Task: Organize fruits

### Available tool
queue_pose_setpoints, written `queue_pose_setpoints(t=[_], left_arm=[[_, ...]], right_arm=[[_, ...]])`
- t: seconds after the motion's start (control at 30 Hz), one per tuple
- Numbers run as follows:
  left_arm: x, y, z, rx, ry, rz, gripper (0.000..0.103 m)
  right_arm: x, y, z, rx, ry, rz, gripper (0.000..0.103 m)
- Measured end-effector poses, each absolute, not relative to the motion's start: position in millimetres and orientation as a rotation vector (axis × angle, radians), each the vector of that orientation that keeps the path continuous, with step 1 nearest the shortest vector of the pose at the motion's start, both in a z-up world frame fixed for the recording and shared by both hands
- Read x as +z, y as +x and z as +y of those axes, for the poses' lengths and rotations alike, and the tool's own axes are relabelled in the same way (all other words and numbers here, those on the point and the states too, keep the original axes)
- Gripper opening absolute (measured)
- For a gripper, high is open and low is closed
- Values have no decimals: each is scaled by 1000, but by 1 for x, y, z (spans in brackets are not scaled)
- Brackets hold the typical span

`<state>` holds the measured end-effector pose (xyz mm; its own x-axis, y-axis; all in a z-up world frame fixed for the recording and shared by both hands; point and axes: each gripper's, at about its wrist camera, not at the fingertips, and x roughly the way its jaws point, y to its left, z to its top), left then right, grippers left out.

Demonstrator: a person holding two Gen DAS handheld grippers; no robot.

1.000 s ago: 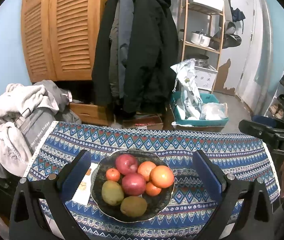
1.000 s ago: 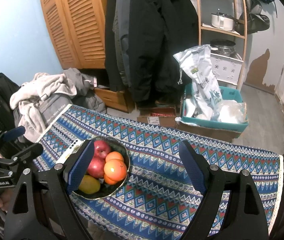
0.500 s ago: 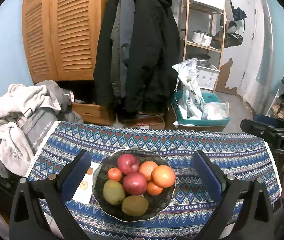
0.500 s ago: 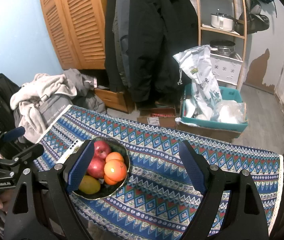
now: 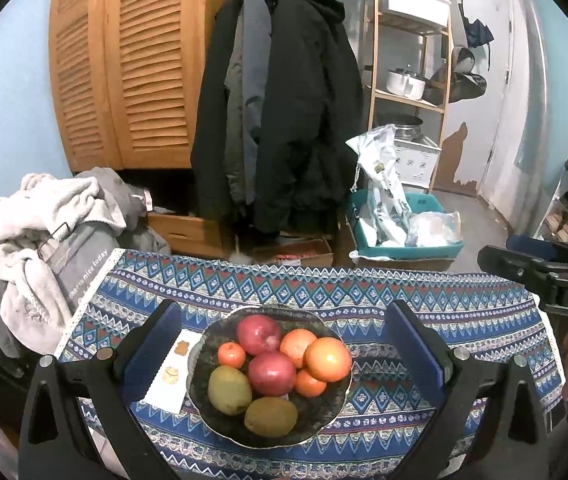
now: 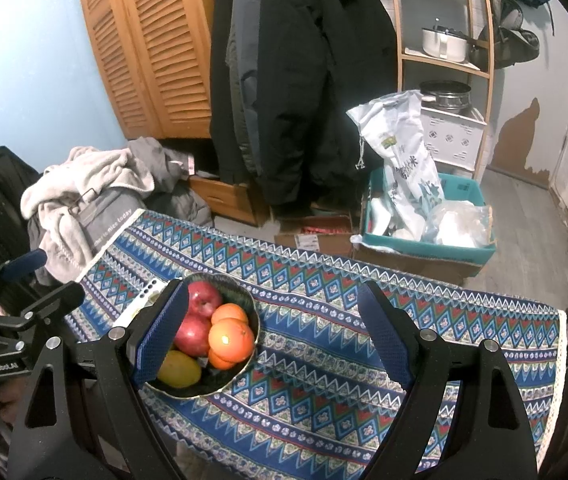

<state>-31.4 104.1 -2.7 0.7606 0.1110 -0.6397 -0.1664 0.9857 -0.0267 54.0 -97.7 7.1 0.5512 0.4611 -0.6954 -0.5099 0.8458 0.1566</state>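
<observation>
A dark bowl [image 5: 326, 420] sits on the patterned blue tablecloth [image 5: 464, 312]. It holds two red apples [image 5: 260, 334], several oranges [image 5: 328, 359] and two green-brown kiwis [image 5: 270, 417]. My left gripper [image 5: 282, 340] is open and empty, held above the bowl with its jaws to either side. In the right wrist view the bowl [image 6: 240, 372] lies at the left. My right gripper [image 6: 270, 328] is open and empty above the cloth [image 6: 364, 380], to the right of the bowl. Its left finger [image 6: 160, 336] hides part of the fruit.
A white card [image 5: 168, 376] lies on the cloth left of the bowl. A pile of clothes [image 5: 44, 232] lies beyond the table's left edge. Behind the table hang dark coats [image 5: 284, 120], with a teal bin [image 5: 404, 248] of bags on the floor.
The left view has drifted slightly, so the bowl sits a little to the right and lower in it. The right gripper has hardly moved. Both stay open.
</observation>
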Motion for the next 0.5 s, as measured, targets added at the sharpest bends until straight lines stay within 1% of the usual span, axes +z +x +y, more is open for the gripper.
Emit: queue_pose_setpoints(t=[0.5], left_arm=[[-3, -31, 100, 141, -79, 698, 102]], right_arm=[[7, 54, -97, 575, -64, 803, 85]])
